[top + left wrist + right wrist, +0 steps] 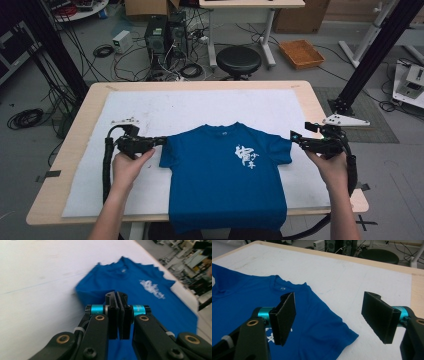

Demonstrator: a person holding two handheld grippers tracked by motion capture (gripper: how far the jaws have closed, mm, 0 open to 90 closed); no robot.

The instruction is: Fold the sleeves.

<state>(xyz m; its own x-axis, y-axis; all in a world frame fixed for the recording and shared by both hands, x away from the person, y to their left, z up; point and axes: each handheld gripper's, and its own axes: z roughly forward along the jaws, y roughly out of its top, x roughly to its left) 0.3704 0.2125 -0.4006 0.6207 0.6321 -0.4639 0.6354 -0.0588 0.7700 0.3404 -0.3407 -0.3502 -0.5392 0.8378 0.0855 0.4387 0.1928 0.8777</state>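
Spreading wide, right gripper (329, 320) straddles T-shirt (225, 175) sleeve; left gripper (117, 298), jaws together, risks bunching the fabric.

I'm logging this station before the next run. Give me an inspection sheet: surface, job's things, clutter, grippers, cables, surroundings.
Surface: wooden table under a white mat with faint marks.
Job's things: blue T-shirt flat, print up, hem over the near edge.
Clutter: nothing seen on the mat.
Grippers: left hand-held gripper shut at the shirt's sleeve; whether it pinches cloth, cannot tell. Right hand-held gripper open over the other sleeve.
Cables: one trails from each gripper; loose coils on the floor.
Surroundings: stool, computer tower, orange tray.
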